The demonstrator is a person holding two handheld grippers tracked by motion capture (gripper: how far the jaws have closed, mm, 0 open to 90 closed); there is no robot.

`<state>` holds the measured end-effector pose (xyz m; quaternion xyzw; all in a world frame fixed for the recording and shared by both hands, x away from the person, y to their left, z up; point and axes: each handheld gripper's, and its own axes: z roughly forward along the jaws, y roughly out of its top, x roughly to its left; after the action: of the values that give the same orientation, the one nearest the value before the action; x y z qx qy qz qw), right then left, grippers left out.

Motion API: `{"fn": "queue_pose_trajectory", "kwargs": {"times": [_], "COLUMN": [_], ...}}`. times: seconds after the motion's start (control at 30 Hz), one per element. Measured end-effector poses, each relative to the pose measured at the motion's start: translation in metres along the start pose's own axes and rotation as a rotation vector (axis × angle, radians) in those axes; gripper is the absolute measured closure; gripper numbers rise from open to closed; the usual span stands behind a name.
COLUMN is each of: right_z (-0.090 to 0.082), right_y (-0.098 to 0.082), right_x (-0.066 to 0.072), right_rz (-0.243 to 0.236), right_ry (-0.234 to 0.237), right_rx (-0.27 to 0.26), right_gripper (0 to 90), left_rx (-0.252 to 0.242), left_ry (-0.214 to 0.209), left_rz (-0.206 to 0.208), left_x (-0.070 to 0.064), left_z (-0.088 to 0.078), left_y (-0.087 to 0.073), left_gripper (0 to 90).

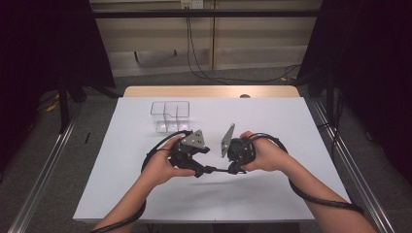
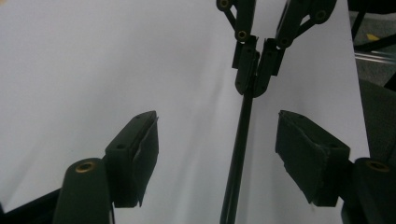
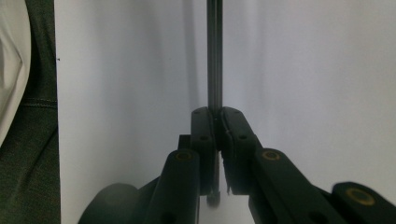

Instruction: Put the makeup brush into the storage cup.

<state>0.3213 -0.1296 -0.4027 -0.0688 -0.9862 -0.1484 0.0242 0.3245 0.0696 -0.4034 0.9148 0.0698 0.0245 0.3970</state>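
Centrally in the high view, the right gripper (image 1: pixel 232 168) clamps a thin black rod (image 1: pixel 219 170). Its other end sits between the left gripper's (image 1: pixel 203 171) parted jaws, untouched

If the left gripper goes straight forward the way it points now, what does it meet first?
Most likely the right gripper, which faces it, shut on a thin black rod. The rod runs between the left gripper's open jaws; depth is unclear.

- We see bare white table (image 1: pixel 272 194) on all sides of both grippers.
- The clear divided container (image 1: pixel 170 115) is the one thing standing on it, just beyond the left gripper (image 1: pixel 200 171), toward the far edge.
- A thin black rod (image 2: pixel 239 154) spans the gap between the left gripper and right gripper (image 1: pixel 232 170), barring passage there.
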Motion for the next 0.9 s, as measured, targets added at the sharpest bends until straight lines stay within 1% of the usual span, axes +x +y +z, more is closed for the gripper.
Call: {"fn": "queue_pose_trajectory", "kwargs": {"times": [0.13,0.2,0.3,0.33,0.37,0.43,0.5,0.67,0.83,0.9], "right_z": [0.0001,-0.0002,-0.0008,-0.0016,-0.0014,-0.0014,-0.0014,-0.0035,-0.0044,-0.0051], "right_y": [0.0011,0.0015,0.0023,0.0028,0.0029,0.0034,0.0037,0.005,0.005,0.0047], "right_x": [-0.0004,0.0001,0.0005,0.0016,0.0013,0.0015,0.001,0.0011,0.0003,-0.0002], "right_rz": [-0.015,-0.015,-0.028,-0.015,-0.022,-0.022,-0.03,-0.025,-0.027,-0.027], "right_ry": [-0.003,0.0,-0.002,0.002,0.002,0.002,0.003,0.008,0.004,0.003], "right_rx": [-0.015,-0.015,-0.025,-0.02,-0.028,-0.021,-0.026,-0.026,-0.03,-0.032], "right_gripper": [84.4,84.4,84.4,84.4,84.4,84.4,84.4,84.4,84.3,84.3], "left_rx": [0.015,0.014,0.022,0.027,0.029,0.03,0.048,0.055,0.068,0.067], "left_ry": [-0.016,-0.024,-0.027,-0.027,-0.024,-0.035,-0.038,-0.04,-0.052,-0.057], "left_rz": [0.03,0.029,0.029,0.045,0.05,0.043,0.055,0.075,0.082,0.077], "left_x": [-0.0012,-0.0015,-0.0014,-0.0012,-0.0011,-0.0012,-0.0015,-0.0017,-0.002,-0.0021], "left_z": [0.001,0.0015,0.0016,0.0017,0.0021,0.0034,0.0043,0.0065,0.008,0.0089], "left_y": [0.0026,0.0028,0.0028,0.0027,0.0026,0.0021,0.0026,0.0032,0.0034,0.0028], "left_gripper": [34.3,38.6,42.7,44.3,46.2,49.5,51.7,59.9,66.0,68.7]}}
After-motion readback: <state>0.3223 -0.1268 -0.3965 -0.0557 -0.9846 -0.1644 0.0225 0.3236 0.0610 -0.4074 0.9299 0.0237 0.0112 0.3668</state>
